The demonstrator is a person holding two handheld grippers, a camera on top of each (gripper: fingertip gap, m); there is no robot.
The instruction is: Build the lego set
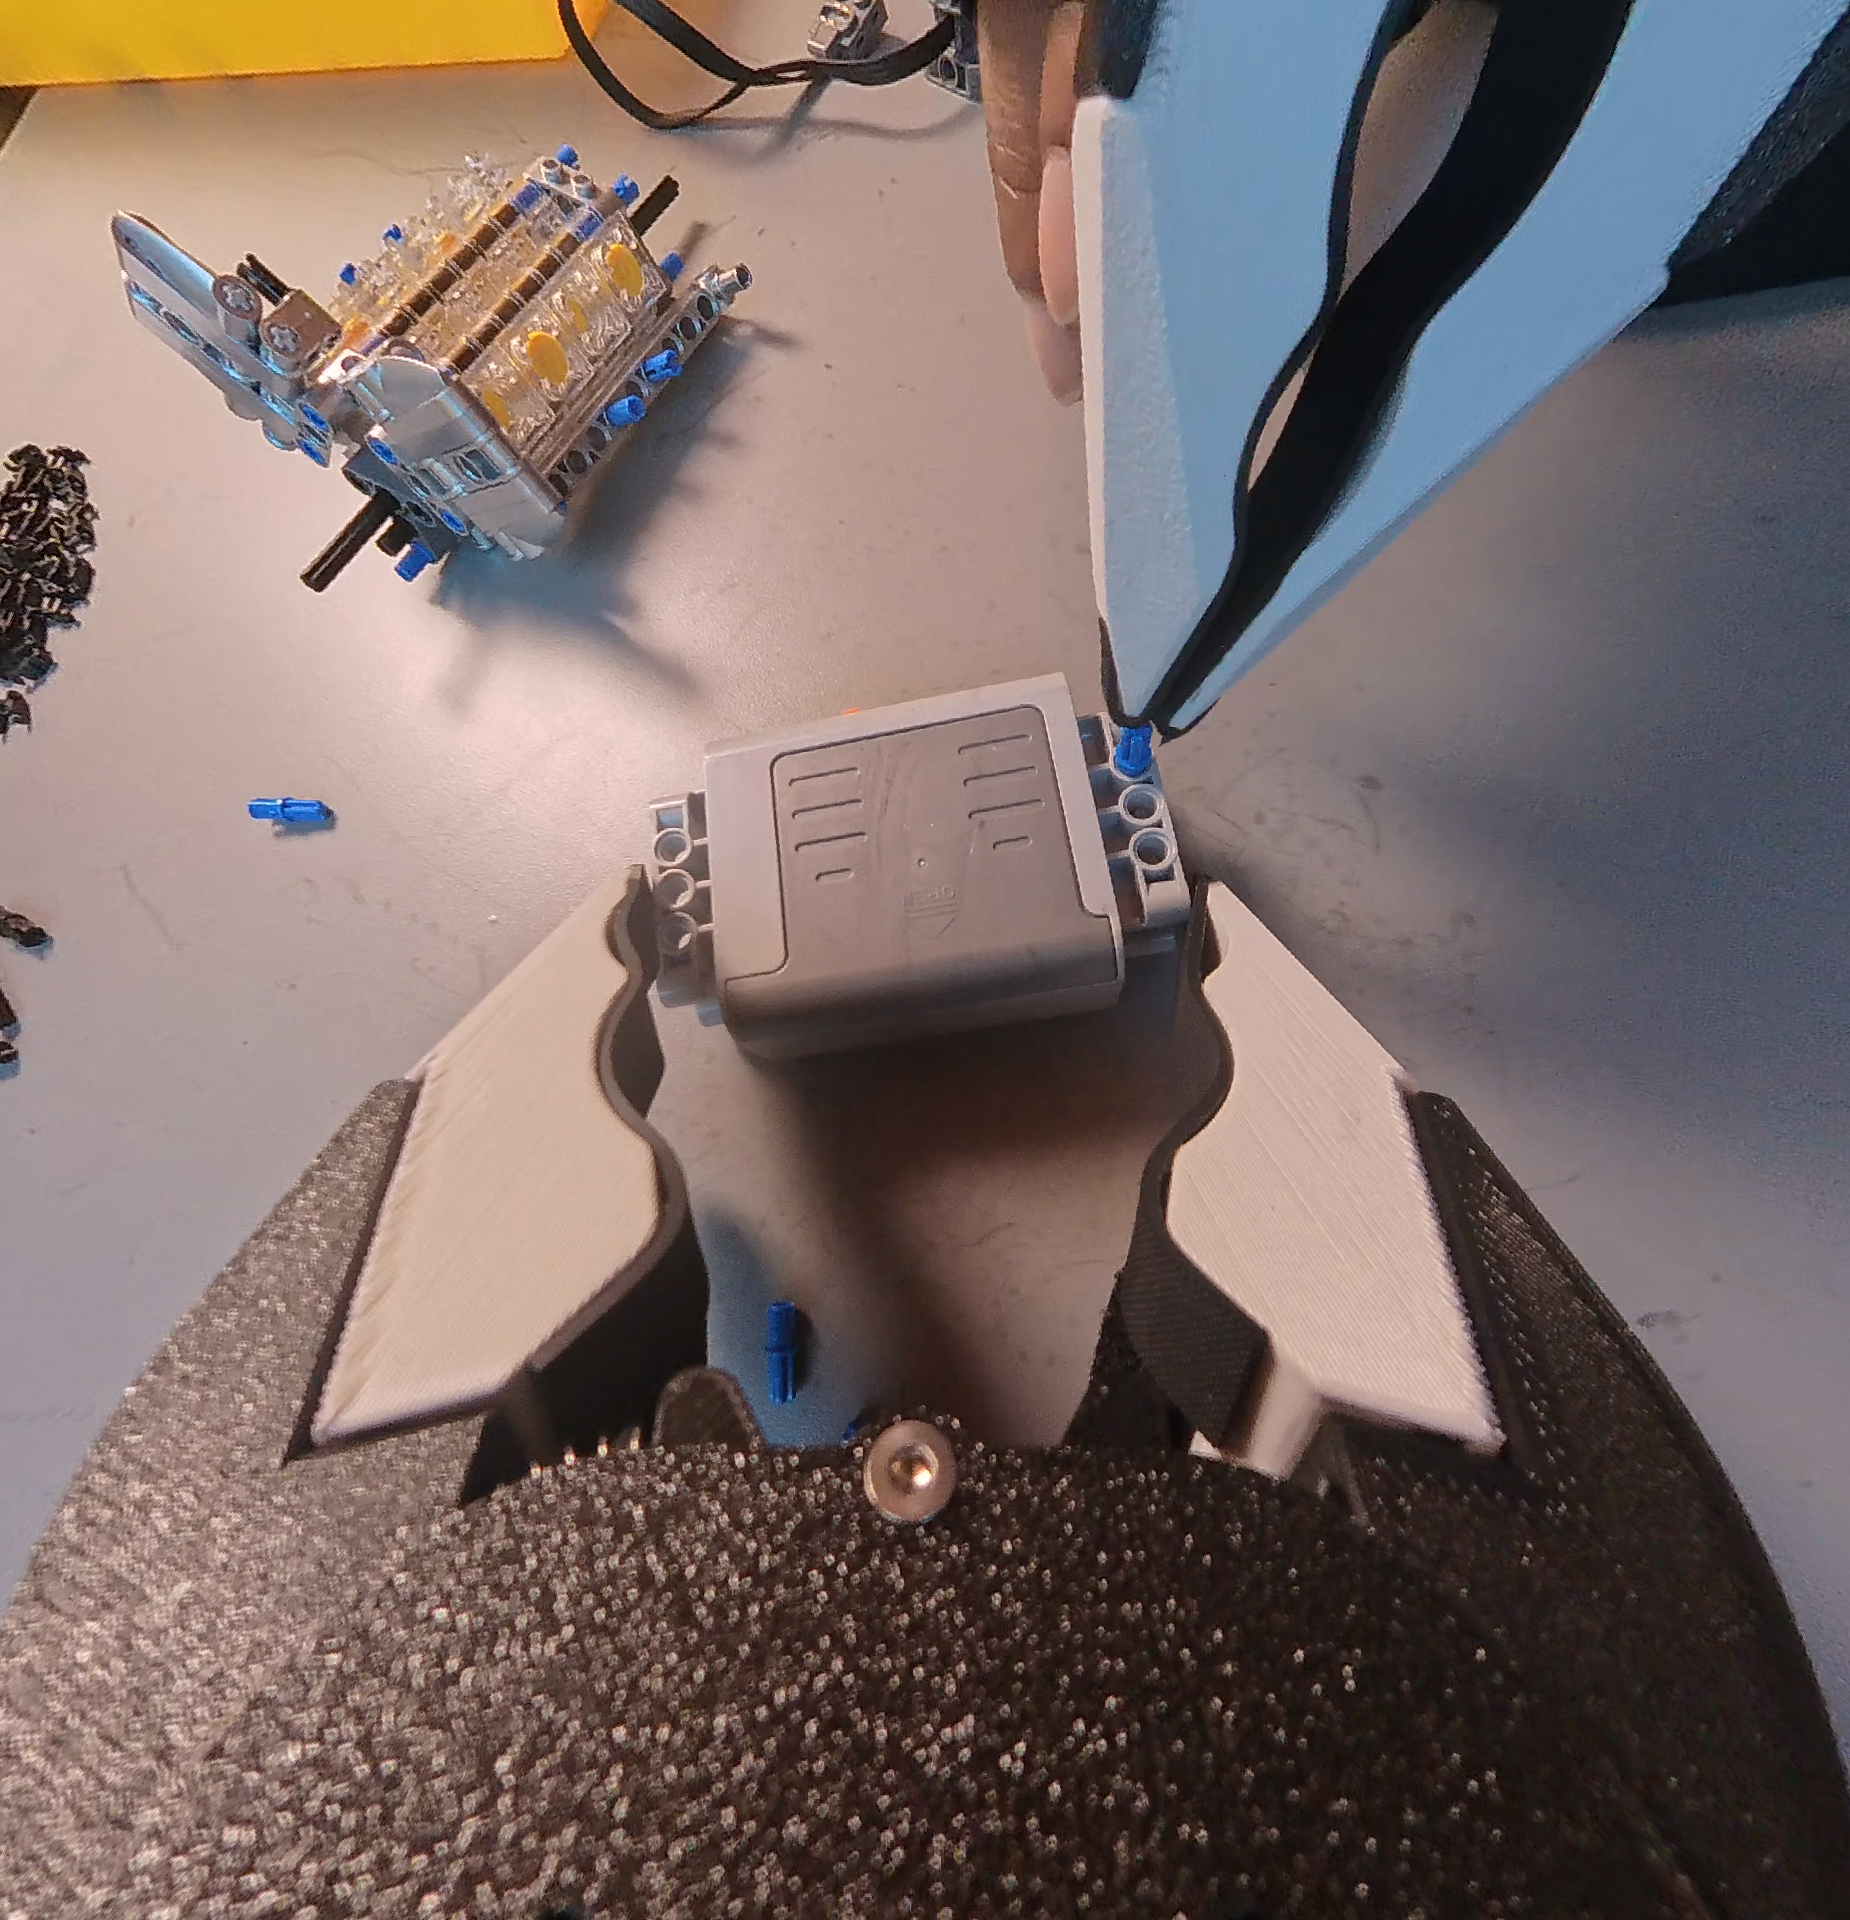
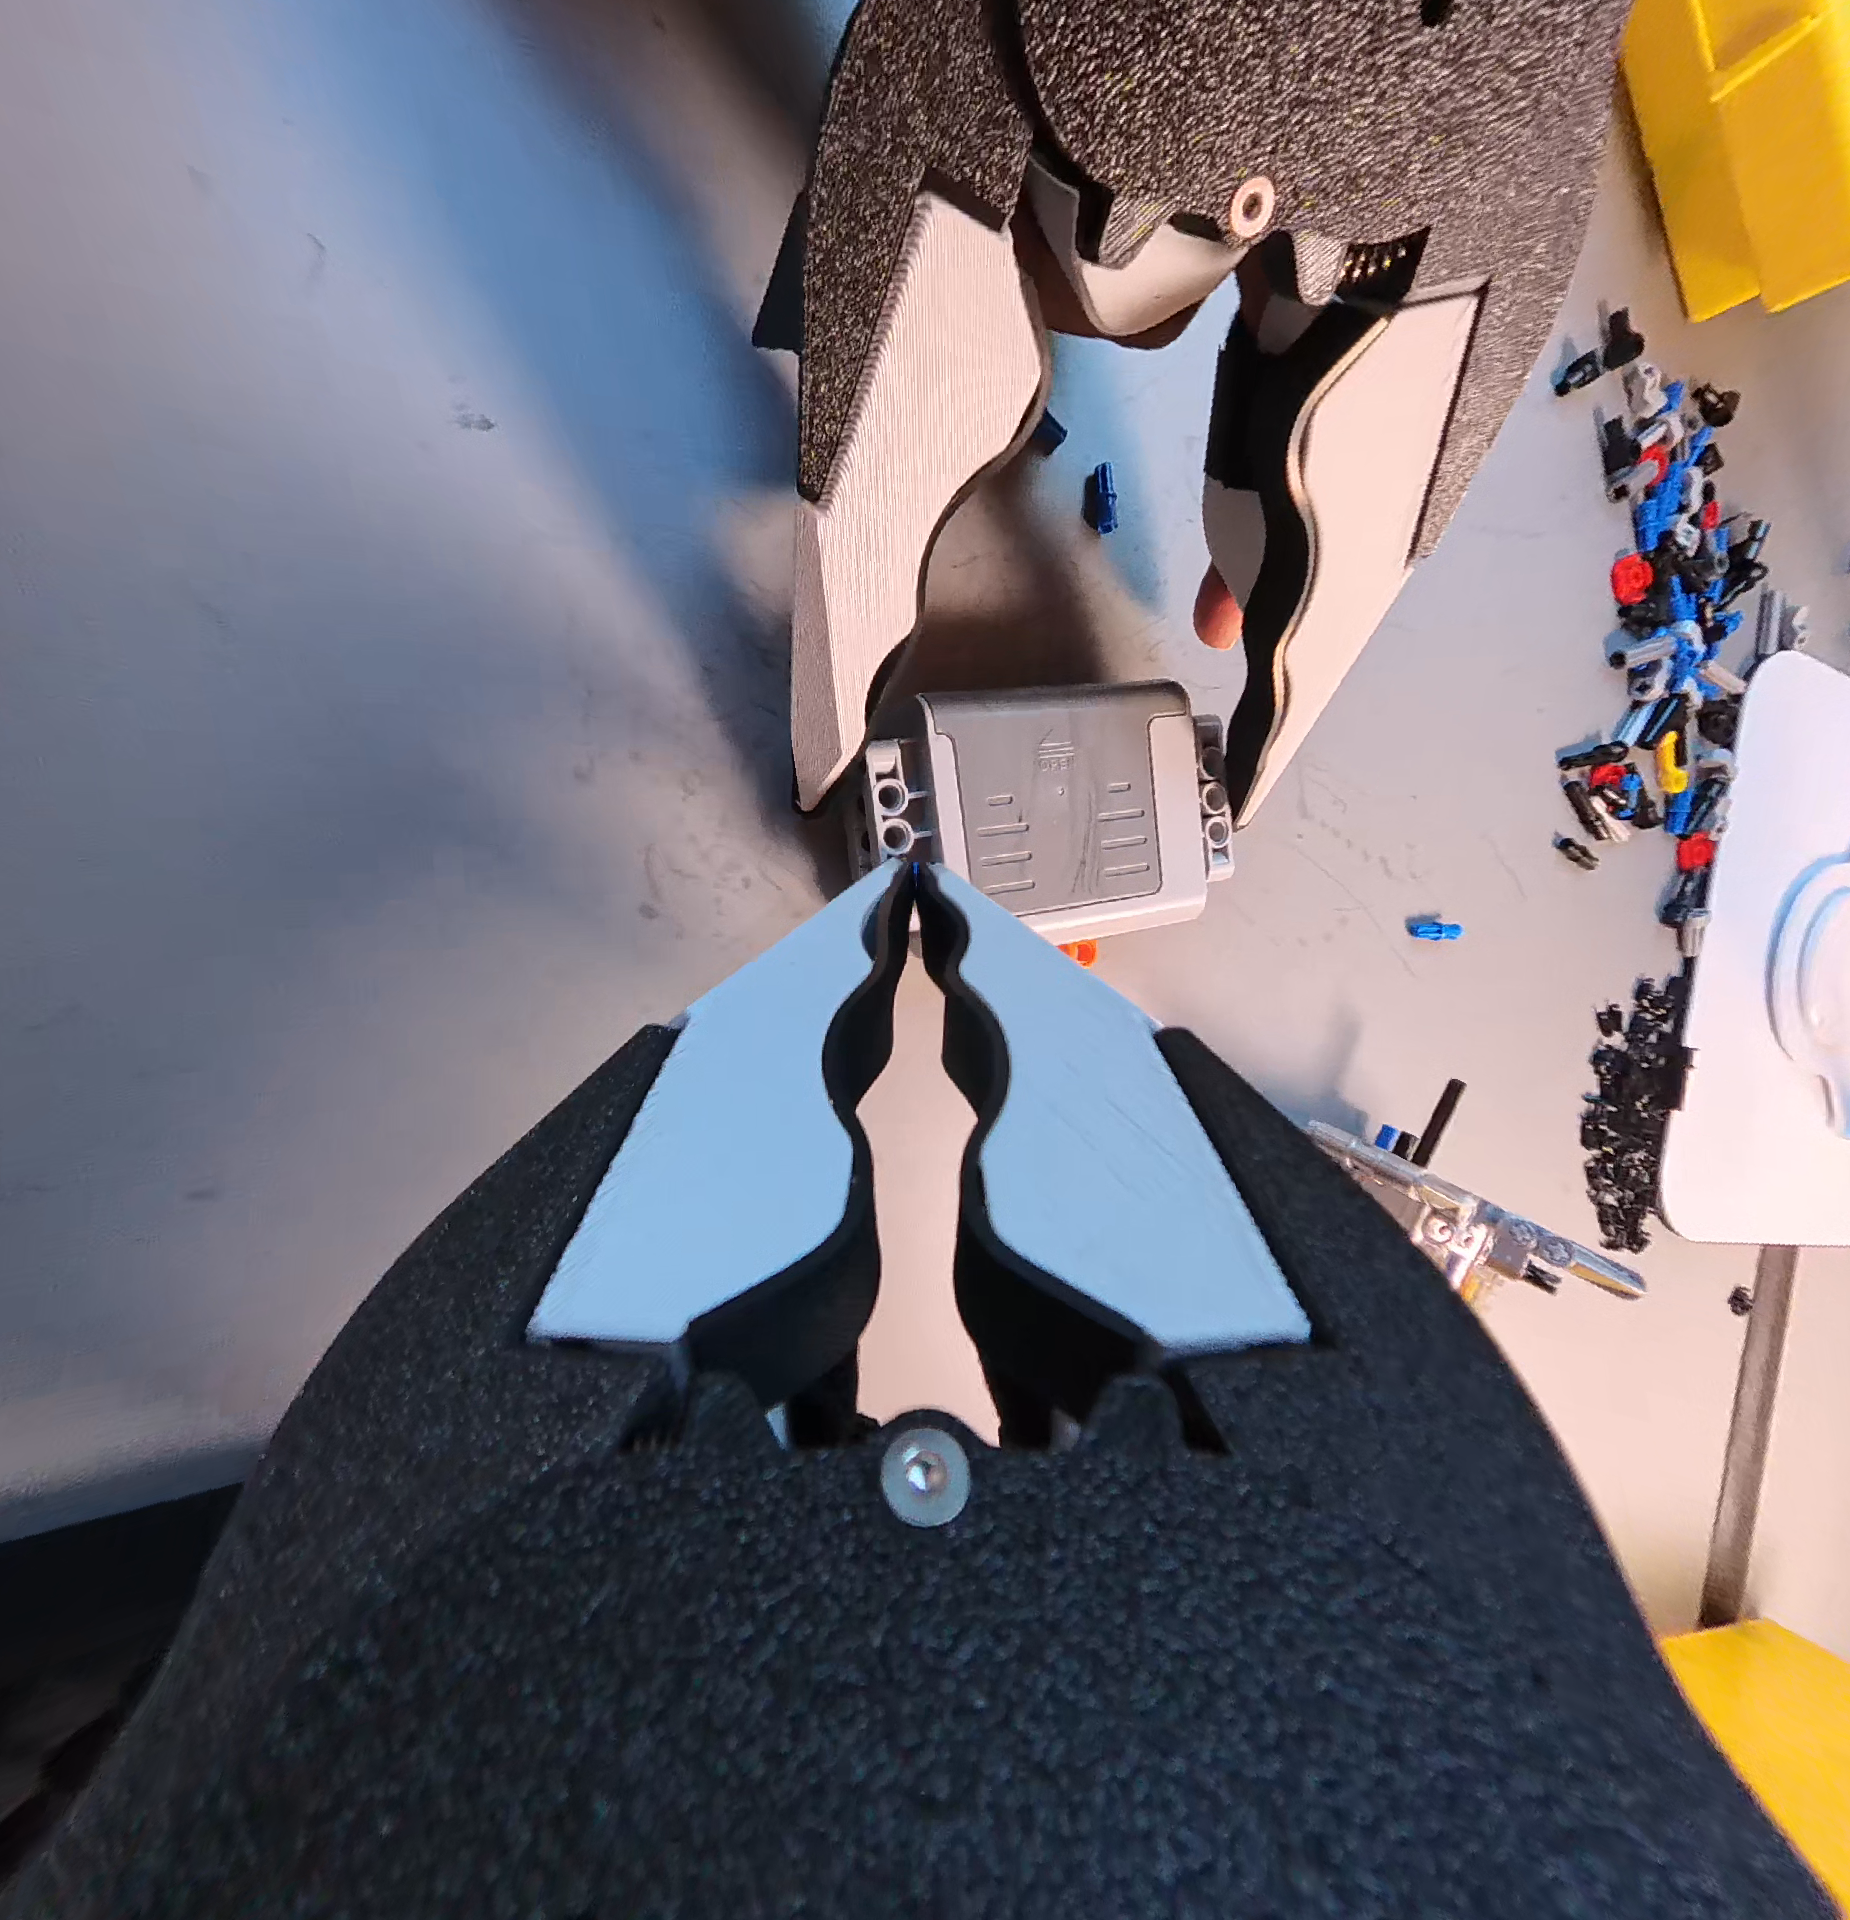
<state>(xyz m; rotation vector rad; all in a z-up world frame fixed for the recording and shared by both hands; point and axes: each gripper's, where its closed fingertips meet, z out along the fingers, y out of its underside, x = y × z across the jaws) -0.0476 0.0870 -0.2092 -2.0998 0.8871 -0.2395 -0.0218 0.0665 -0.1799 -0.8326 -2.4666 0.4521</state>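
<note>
The left gripper (image 1: 926,935) has its fingers spread wide and set against the two short ends of a grey battery box (image 1: 926,868) that sits flat on the pale counter (image 1: 1523,1039), lid up; the fingertips touch or nearly touch the studded side blocks, so it looks clamped on the box, though the grip is not tight enough to be sure from the right wrist view. The right gripper (image 2: 916,873) comes in from about one o'clock in the left wrist view with its fingers pressed together on a small blue pin (image 1: 1133,748), which stands upright in a hole at the far right corner of the box. A person's fingers (image 1: 1040,239) show behind that gripper. Another blue pin (image 1: 289,810) lies loose at nine o'clock from the box, and one more (image 1: 782,1345) lies between the left gripper's fingers, near its base. At ten o'clock stands a built model (image 1: 433,384) of silver, clear and yellow parts with black axles. A heap of small black pieces (image 1: 27,571) lies at the left edge, a yellow bin (image 1: 277,36) at the top, and black cables (image 1: 755,73) trail beside it. From the right wrist view, a scatter of mixed blue, red and black parts (image 2: 1669,623) lies at three o'clock beside a white tray (image 2: 1773,987).
</note>
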